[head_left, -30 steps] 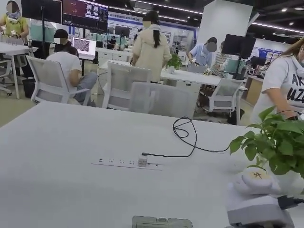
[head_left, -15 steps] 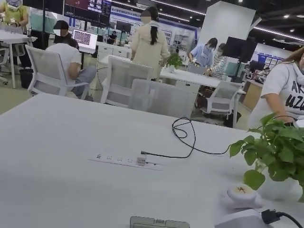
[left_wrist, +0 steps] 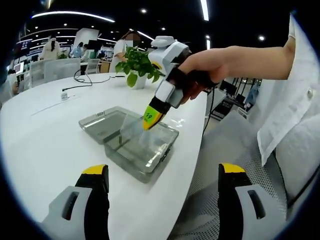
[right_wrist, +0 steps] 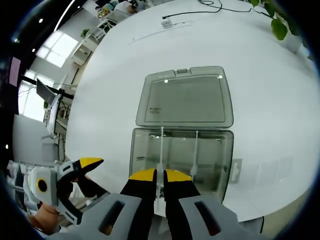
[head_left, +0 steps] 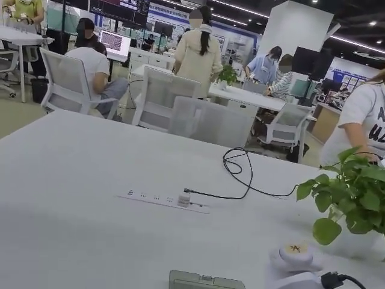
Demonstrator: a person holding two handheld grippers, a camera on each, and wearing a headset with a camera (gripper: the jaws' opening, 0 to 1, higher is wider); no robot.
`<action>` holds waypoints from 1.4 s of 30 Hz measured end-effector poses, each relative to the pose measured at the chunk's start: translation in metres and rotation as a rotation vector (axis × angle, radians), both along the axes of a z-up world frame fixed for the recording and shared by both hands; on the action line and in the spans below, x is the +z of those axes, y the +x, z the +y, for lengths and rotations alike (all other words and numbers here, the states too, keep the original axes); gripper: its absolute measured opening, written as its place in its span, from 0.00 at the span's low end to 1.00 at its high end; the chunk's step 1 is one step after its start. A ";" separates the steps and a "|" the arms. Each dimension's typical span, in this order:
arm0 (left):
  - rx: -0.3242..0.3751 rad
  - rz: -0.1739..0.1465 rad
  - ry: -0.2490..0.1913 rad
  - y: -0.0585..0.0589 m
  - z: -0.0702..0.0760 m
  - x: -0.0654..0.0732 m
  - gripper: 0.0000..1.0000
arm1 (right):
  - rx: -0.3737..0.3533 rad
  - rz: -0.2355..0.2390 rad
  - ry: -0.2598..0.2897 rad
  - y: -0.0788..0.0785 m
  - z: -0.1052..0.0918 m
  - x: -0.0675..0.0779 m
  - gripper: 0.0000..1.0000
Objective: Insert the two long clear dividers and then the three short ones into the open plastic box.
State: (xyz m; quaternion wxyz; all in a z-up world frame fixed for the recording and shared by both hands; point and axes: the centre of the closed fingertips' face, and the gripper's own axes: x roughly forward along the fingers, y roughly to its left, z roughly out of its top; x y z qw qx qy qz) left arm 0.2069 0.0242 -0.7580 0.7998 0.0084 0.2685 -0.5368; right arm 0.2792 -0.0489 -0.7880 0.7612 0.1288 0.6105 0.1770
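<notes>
- Right gripper (right_wrist: 159, 176) clamps 1 clear divider (right_wrist: 161, 155) by its top edge: thin, light, springy and slippery, I'd guess.
- Left gripper (left_wrist: 162, 169) gapes empty near the box (left_wrist: 135, 167).

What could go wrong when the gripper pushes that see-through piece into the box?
1. The right gripper pinches a thin clear divider over the box. If the divider tilts, it may miss its slots and jam.
2. The box sits close to the near edge of the table. The left gripper is open and off the box, so a hard push might slide the box toward that edge.
</notes>
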 end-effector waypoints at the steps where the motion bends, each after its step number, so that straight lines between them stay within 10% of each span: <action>1: 0.002 0.002 -0.001 0.000 0.000 0.000 0.92 | 0.001 0.002 -0.001 0.000 0.001 -0.001 0.07; 42: 0.012 0.013 -0.009 -0.003 -0.001 -0.003 0.92 | 0.136 -0.050 -0.102 0.004 0.005 -0.007 0.07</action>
